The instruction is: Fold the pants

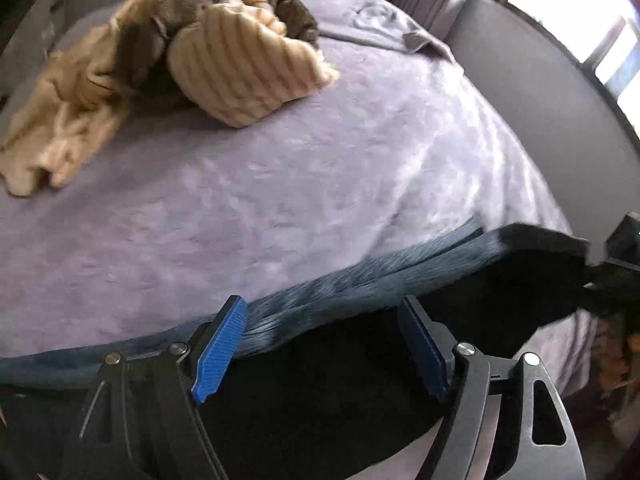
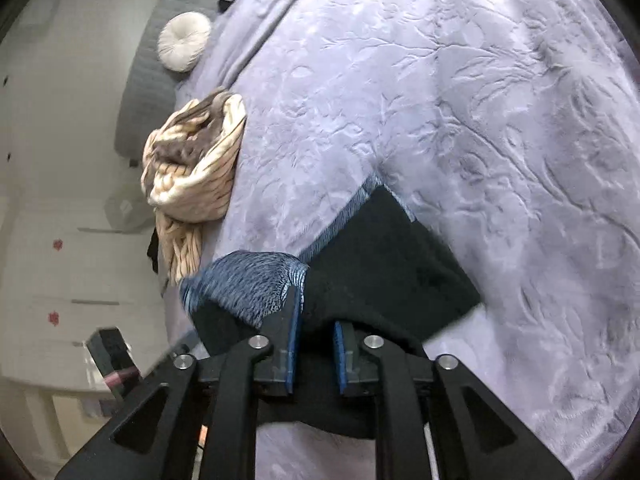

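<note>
Dark pants with a blue knit waistband [image 2: 248,284] lie folded on the lavender bedspread [image 2: 460,100]; left hand-held gripper [image 1: 320,344] gapes wide, empty; right hand-held gripper [image 2: 316,332] stands slightly parted, gripping nothing.

The pants [image 2: 384,264] are laid on the bedspread [image 2: 460,92], just ahead of the right gripper [image 2: 316,334]. A blanket [image 2: 192,168] is heaped at ten o'clock from them, and a cushion [image 2: 184,42] is set beyond it at eleven o'clock.

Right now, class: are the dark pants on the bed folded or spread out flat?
Folded. The dark pants lie as a compact rectangle on the lilac bedspread, with layered edges stacked along one side.
</note>
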Action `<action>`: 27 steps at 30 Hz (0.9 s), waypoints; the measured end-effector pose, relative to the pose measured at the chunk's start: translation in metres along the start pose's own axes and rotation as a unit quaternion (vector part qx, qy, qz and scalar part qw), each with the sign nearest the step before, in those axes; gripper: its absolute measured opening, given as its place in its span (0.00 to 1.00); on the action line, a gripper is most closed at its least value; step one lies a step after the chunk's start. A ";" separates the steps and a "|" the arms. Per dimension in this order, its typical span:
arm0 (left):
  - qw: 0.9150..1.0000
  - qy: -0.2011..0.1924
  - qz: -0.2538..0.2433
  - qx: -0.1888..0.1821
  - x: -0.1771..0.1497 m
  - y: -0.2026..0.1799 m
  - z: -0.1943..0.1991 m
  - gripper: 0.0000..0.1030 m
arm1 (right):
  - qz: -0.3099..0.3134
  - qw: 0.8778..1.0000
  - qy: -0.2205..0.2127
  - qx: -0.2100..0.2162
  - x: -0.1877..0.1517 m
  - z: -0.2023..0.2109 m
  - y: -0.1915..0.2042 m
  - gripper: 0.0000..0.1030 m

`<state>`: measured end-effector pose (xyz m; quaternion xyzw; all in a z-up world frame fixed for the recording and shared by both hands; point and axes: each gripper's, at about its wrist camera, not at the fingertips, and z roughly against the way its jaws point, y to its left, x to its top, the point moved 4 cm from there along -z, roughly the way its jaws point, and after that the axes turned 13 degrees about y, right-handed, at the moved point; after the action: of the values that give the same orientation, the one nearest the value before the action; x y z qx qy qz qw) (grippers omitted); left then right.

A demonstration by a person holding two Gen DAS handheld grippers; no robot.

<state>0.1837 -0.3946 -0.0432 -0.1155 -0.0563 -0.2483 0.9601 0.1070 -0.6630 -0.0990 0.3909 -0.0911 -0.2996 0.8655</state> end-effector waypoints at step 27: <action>0.984 0.097 0.138 0.053 -0.045 0.053 -0.079 0.76 | -0.049 0.993 0.047 -0.092 -0.004 -0.048 -0.069 0.09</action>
<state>0.1739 -0.3485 -0.1375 -0.0464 0.0407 -0.1199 0.9909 0.0915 -0.6662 -0.1813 0.3270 -0.0035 -0.3301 0.8855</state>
